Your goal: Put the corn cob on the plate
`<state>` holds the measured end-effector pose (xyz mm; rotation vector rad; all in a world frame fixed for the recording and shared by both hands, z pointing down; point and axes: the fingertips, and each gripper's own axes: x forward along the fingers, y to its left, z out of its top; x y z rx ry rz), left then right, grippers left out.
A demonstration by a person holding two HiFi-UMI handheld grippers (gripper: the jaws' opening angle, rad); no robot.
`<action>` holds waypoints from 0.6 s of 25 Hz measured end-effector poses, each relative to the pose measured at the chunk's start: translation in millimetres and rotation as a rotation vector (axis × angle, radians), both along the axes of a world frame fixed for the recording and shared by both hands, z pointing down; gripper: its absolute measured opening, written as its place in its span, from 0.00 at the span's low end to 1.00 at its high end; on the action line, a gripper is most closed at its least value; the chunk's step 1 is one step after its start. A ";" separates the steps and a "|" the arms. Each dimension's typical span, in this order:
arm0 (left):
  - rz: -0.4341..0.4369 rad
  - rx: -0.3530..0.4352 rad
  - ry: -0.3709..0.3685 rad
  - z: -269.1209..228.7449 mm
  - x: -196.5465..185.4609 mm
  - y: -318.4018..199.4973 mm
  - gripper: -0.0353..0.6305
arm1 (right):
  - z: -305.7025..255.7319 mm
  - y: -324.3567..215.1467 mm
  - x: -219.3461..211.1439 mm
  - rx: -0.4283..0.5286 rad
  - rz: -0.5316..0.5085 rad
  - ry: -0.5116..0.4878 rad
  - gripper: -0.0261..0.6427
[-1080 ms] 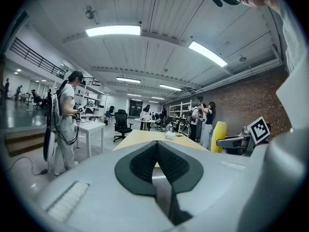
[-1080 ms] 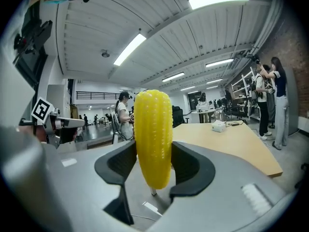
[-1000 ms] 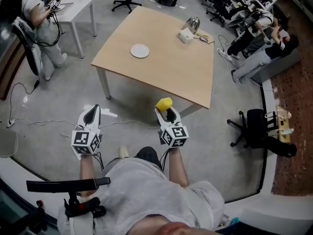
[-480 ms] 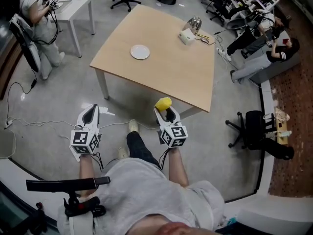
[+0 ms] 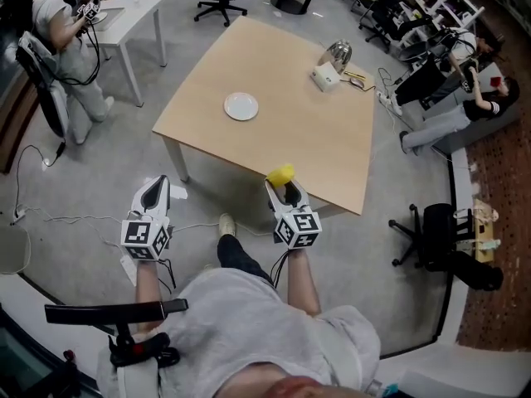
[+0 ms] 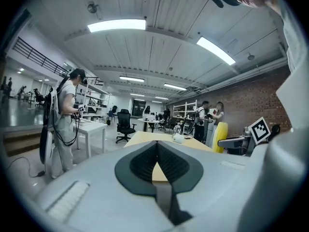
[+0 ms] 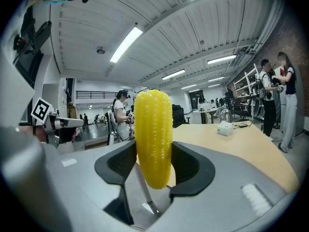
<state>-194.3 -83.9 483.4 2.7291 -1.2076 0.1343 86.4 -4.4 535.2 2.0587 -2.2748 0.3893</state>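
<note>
A yellow corn cob [image 5: 280,174] stands upright between the jaws of my right gripper [image 5: 284,191], which is shut on it. In the right gripper view the corn cob [image 7: 153,139] fills the middle, with both pads of that gripper [image 7: 154,166] pressed against its lower half. A small white plate [image 5: 241,105] lies on the wooden table [image 5: 282,131], left of centre and far ahead of both grippers. My left gripper [image 5: 154,193] hangs over the floor in front of the table's near left corner. In its own view the left gripper [image 6: 157,166] is shut with nothing held.
A white box [image 5: 324,75] and a shiny metal vessel [image 5: 338,54] sit at the table's far right. A black office chair [image 5: 436,226] stands to the right, and a white desk [image 5: 124,11] with a person beside it at the far left. Cables cross the floor [image 5: 75,214].
The person has stepped toward the table, carrying both grippers forward. The table's near edge now lies just beyond the corn cob. Both grips are unchanged.
</note>
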 end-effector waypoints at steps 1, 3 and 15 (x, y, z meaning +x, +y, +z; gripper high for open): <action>0.005 0.003 -0.001 1.9 6.5 -10.9 0.08 | 1.2 -10.6 6.4 -0.001 0.003 0.000 0.38; 0.016 0.006 -0.003 9.0 21.4 -38.3 0.08 | 8.0 -36.7 21.2 -0.003 0.011 0.000 0.38; 0.015 -0.006 -0.017 -14.4 64.0 -89.9 0.08 | -6.1 -83.3 63.6 -0.035 0.009 -0.004 0.38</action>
